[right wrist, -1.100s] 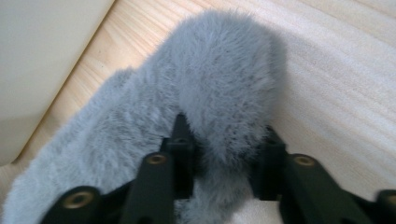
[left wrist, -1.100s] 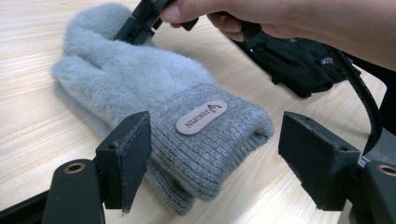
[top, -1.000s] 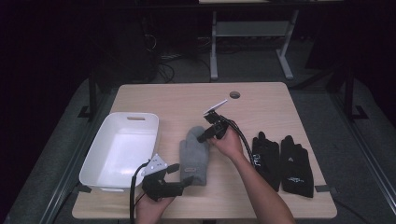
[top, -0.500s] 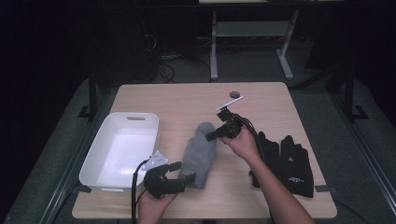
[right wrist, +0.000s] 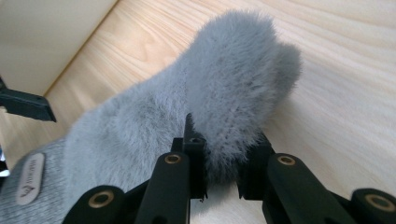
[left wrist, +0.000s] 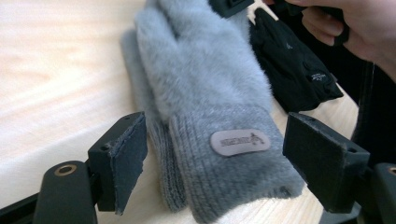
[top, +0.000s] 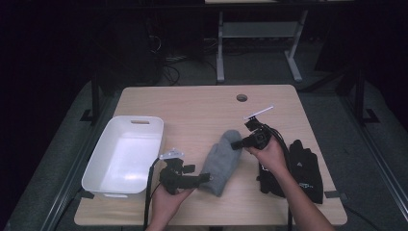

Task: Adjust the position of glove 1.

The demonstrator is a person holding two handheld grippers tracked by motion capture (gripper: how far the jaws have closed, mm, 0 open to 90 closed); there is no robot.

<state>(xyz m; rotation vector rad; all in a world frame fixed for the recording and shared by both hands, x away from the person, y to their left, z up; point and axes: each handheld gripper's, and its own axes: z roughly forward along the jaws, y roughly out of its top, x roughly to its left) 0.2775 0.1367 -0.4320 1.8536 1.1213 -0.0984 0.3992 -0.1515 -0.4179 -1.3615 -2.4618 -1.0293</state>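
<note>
The grey mitten (top: 222, 161) lay on the table (top: 202, 103) toward its front edge, about midway between the white tub (top: 126, 154) at the front-left corner and the pair of black gloves (top: 300, 168) toward the front-right corner. Its fluffy fingertip end pointed away toward the back, its knitted cuff with the small label patch (left wrist: 239, 141) toward the person.

The right gripper (top: 236, 143) had the mitten's fingertip end — in the right gripper view the jaws stood nearly closed, with a tuft of grey fur (right wrist: 219, 158) pinched between them and the tip lifted a little off the wood.

The left gripper (top: 207, 177) sat at the cuff, low on the table near the front edge. In the left gripper view its jaws were spread wide, one on each side of the ribbed cuff (left wrist: 229, 163) — not touching it, gripping nothing.

The black gloves lay flat just beside the right hand (top: 267, 154).
</note>
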